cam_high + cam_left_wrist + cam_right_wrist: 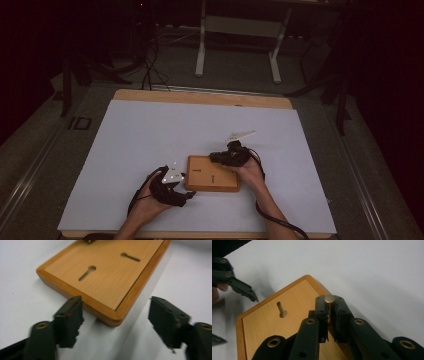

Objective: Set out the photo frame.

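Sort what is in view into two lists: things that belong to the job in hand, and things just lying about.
In the job:
- wooden board with two keyhole slots
- brass peg, clamped in the right gripper
- left gripper, jaws apart at the board's corner

Just about:
- white sheet covering the table
- grey stand on the floor beyond the table
- cables on the floor

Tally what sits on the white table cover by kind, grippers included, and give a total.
Wooden board with keyhole slots: 1
Brass-coloured metal pin, clamped in the right gripper: 1
Black two-jaw grippers: 2, the right one and the left gripper, open at the board's corner
Total: 4
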Tool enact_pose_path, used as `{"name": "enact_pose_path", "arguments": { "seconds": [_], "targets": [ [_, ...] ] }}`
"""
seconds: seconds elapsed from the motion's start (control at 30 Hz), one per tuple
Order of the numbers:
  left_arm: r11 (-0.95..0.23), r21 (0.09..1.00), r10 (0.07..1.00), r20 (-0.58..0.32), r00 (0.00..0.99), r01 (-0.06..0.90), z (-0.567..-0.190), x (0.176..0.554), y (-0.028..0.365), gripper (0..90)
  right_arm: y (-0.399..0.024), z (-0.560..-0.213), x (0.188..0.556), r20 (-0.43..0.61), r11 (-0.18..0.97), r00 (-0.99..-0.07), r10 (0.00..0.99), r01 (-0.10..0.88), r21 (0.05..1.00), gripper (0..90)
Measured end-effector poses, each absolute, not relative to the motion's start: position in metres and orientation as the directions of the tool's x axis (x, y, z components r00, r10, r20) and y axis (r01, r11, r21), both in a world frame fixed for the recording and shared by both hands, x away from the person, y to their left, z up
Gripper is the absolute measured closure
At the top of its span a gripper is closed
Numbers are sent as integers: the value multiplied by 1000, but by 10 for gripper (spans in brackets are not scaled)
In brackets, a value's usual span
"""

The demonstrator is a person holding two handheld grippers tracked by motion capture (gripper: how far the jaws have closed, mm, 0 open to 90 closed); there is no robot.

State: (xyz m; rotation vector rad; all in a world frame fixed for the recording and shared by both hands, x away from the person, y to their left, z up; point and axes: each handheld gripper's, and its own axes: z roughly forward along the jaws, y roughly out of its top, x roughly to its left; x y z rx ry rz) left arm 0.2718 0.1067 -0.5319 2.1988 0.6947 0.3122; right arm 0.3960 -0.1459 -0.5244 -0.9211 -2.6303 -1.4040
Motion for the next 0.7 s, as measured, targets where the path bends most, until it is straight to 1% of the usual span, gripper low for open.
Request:
{"name": "enact_pose_path", "arguments": {
  "seconds": [0.3,0.57,0.7],
  "targets": [
    [-557,741,574,18,818,374,-535,274,107,231,-146,-522,397,302,432,-824,480,522,735,842],
    [-585,732,572,67,817,349,-536,272,103,227,-145,-520,400,327,442,-811,484,550,709,843],
    [-599,718,582,84,809,356,-538,272,101,202,-145,-519,401,338,443,-807,485,560,700,842]
  ]
}}
